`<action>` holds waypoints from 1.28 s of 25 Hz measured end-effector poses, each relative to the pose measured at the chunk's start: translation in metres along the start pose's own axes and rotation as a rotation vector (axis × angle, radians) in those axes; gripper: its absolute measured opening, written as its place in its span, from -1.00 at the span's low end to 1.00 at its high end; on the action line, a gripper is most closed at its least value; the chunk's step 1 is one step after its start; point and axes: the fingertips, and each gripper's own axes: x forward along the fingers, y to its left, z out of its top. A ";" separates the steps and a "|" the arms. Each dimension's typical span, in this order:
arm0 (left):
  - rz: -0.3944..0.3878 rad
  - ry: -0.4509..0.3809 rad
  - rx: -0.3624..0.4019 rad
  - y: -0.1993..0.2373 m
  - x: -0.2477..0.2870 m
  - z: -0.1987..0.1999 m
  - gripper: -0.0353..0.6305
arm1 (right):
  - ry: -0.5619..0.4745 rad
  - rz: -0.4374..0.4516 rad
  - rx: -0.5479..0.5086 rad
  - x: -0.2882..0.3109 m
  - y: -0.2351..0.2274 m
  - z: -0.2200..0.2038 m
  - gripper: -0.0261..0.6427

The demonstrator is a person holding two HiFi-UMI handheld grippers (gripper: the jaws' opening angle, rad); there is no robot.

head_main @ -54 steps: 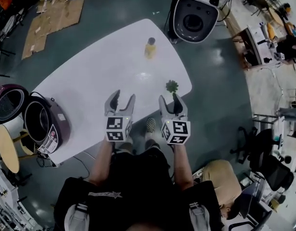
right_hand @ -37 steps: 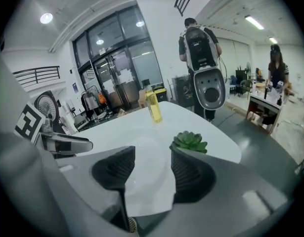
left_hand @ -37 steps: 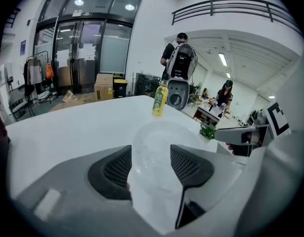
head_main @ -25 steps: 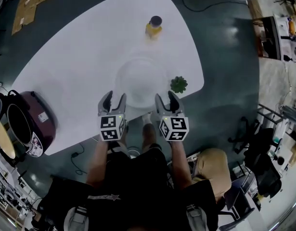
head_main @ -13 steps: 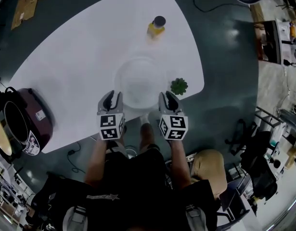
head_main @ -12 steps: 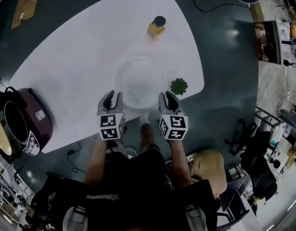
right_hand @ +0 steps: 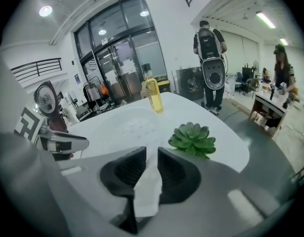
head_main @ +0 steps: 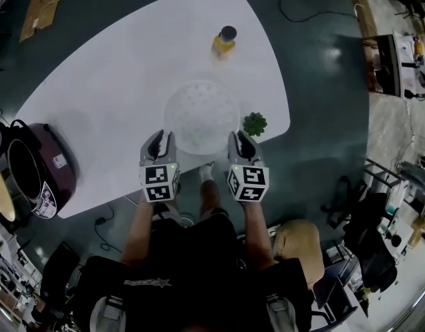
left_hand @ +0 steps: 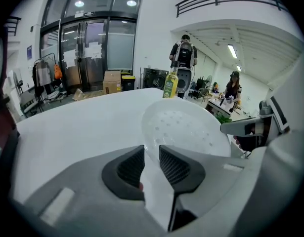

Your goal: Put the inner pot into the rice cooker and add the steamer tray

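— Worth fearing?
— Slipping. Pinching the near rim of the steamer tray (head_main: 200, 116), on the desk (head_main: 108, 81), with left gripper (head_main: 160, 138) and right gripper (head_main: 240, 138), jaws just narrowed onto it. Might tip under an uneven lift, or clip the succulent (head_main: 254, 124) beside.
— Seen by one view only?
— Head view alone: down into the rice cooker (head_main: 39, 178) at the desk's left end, lid up; inner pot there or not, cannot tell. Gripper views alone: rim caught in each grip.

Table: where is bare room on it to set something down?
The widest bare patch of the table lies left of the steamer tray, toward the rice cooker. It is crowded at the right, among tray, bottle and plant.
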 end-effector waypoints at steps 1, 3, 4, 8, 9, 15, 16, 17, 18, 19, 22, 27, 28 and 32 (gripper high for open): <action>0.006 -0.008 0.000 0.001 -0.003 0.003 -0.59 | -0.007 0.004 -0.004 -0.002 0.002 0.004 -0.70; 0.019 -0.027 0.000 0.002 -0.010 0.011 -0.59 | -0.023 0.012 -0.015 -0.006 0.005 0.013 -0.70; 0.025 -0.037 -0.002 0.002 -0.014 0.016 -0.59 | -0.032 0.016 -0.021 -0.008 0.006 0.018 -0.70; 0.048 -0.088 -0.010 0.004 -0.031 0.037 -0.59 | -0.079 0.038 -0.051 -0.019 0.013 0.044 -0.70; 0.054 -0.101 -0.011 0.004 -0.036 0.042 -0.59 | -0.091 0.044 -0.059 -0.023 0.016 0.051 -0.70; 0.097 -0.183 -0.012 0.000 -0.071 0.075 -0.59 | -0.163 0.080 -0.117 -0.049 0.026 0.092 -0.70; 0.105 -0.196 -0.014 -0.001 -0.078 0.080 -0.59 | -0.174 0.088 -0.125 -0.053 0.028 0.098 -0.70; 0.114 -0.209 -0.015 -0.001 -0.085 0.085 -0.59 | -0.185 0.097 -0.133 -0.058 0.031 0.104 -0.70; 0.122 -0.221 -0.016 -0.001 -0.092 0.088 -0.59 | -0.194 0.106 -0.141 -0.063 0.034 0.109 -0.70; 0.131 -0.234 -0.017 0.000 -0.099 0.091 -0.59 | -0.204 0.115 -0.150 -0.067 0.038 0.113 -0.70; 0.162 -0.274 -0.024 0.005 -0.120 0.100 -0.59 | -0.240 0.143 -0.179 -0.079 0.052 0.128 -0.70; 0.226 -0.323 -0.050 0.008 -0.157 0.108 -0.59 | -0.289 0.204 -0.225 -0.101 0.073 0.150 -0.70; 0.241 -0.331 -0.057 0.009 -0.165 0.108 -0.59 | -0.295 0.219 -0.235 -0.105 0.077 0.153 -0.71; 0.302 -0.372 -0.094 0.020 -0.190 0.102 -0.59 | -0.318 0.285 -0.278 -0.110 0.102 0.159 -0.72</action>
